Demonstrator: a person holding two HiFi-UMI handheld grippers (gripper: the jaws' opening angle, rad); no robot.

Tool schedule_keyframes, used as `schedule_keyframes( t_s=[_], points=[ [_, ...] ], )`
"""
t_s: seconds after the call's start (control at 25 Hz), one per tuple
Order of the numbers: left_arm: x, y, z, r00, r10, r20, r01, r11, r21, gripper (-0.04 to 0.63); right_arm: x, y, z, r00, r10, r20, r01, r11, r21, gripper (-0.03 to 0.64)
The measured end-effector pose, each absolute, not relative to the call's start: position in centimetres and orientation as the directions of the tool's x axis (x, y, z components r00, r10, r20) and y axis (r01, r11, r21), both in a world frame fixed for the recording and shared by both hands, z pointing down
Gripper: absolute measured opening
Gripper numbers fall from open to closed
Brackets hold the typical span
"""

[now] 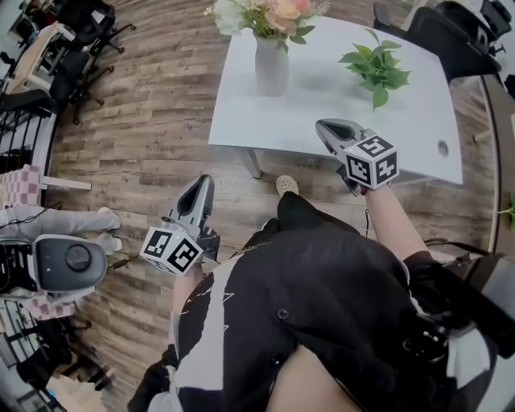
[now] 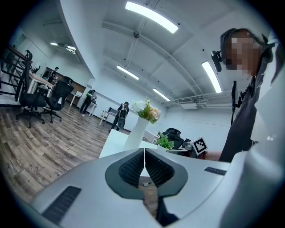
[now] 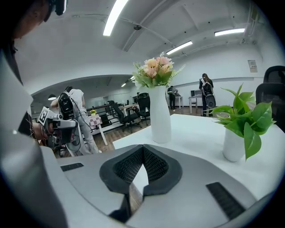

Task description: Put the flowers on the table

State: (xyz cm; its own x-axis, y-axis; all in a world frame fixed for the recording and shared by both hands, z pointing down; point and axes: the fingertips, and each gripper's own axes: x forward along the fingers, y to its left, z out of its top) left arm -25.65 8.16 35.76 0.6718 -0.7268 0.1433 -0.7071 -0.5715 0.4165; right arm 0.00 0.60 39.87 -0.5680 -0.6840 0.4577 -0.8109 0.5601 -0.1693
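Observation:
A white vase point(image 1: 271, 68) of pink and white flowers point(image 1: 269, 14) stands upright on the white table point(image 1: 322, 113), near its left edge. Both grippers hang apart from it and hold nothing. My left gripper point(image 1: 207, 179) is shut, low over the wooden floor short of the table. My right gripper point(image 1: 323, 126) is shut over the table's near edge. In the left gripper view the shut gripper point(image 2: 144, 152) faces the vase point(image 2: 136, 131) and flowers point(image 2: 148, 111). The right gripper view has the shut gripper point(image 3: 143, 149) before the vase point(image 3: 160, 116) and flowers point(image 3: 156, 71).
A small green plant point(image 1: 376, 67) in a white pot stands on the table's right half, also right of the vase as the plant point(image 3: 244, 116). Office chairs point(image 1: 80, 48) and desks stand far left. A person point(image 1: 56, 221) with equipment is at the left.

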Motion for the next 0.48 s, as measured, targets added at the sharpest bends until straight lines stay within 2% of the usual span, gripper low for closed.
schedule_keyframes(
  t_s=[0.48],
  points=[
    [-25.78, 9.18, 36.17, 0.661, -0.736, 0.148, -0.714, -0.555, 0.427, 0.017, 0.09, 1.42, 40.63, -0.574, -0.663, 0.480, -0.804, 0.569, -0.175, 0.015]
  ],
)
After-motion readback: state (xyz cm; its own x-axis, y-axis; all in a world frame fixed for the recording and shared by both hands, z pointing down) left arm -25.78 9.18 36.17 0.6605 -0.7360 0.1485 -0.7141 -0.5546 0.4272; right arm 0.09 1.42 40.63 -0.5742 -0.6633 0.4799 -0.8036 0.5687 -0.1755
